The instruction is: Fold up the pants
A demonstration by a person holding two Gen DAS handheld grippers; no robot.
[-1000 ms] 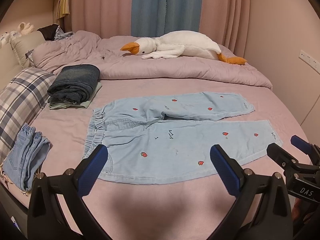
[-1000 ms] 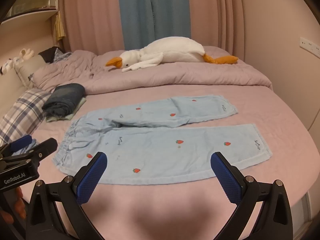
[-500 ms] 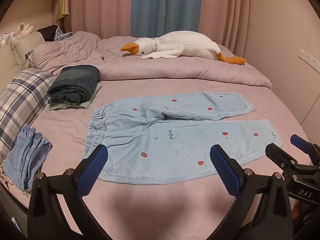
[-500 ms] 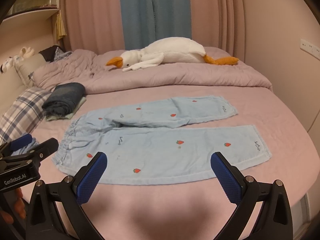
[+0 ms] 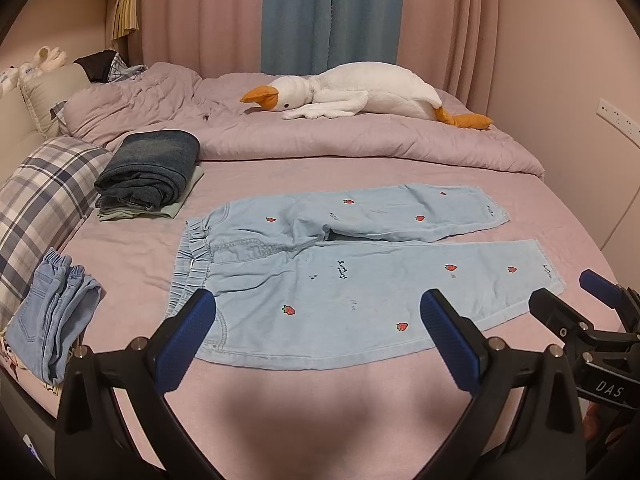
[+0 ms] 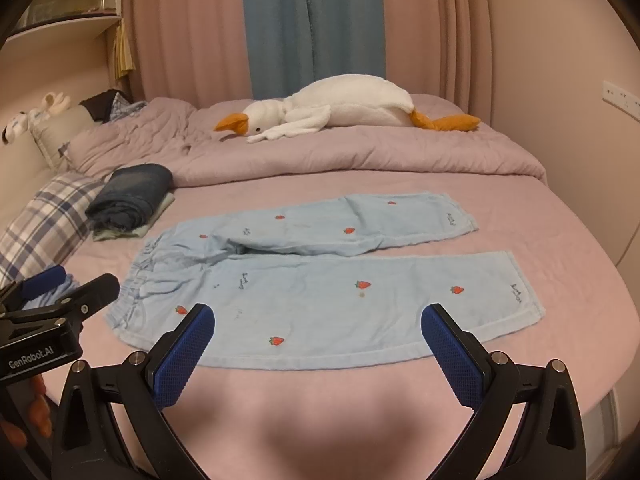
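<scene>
The small words stitched on the pants (image 5: 360,264) are too tiny to read. The plaid pillow (image 5: 44,200) is cut off at the left edge.

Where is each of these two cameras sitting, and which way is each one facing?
Left wrist view: rides the left gripper, facing across the bed at the waistband half of the strawberry pants; own jaws open, right gripper at right edge.
Right wrist view: rides the right gripper, facing the pant legs; own jaws open, left gripper and fingers at left edge.
Shared: pants, plush goose, folded dark jeans, plaid pillow, curtains.
</scene>
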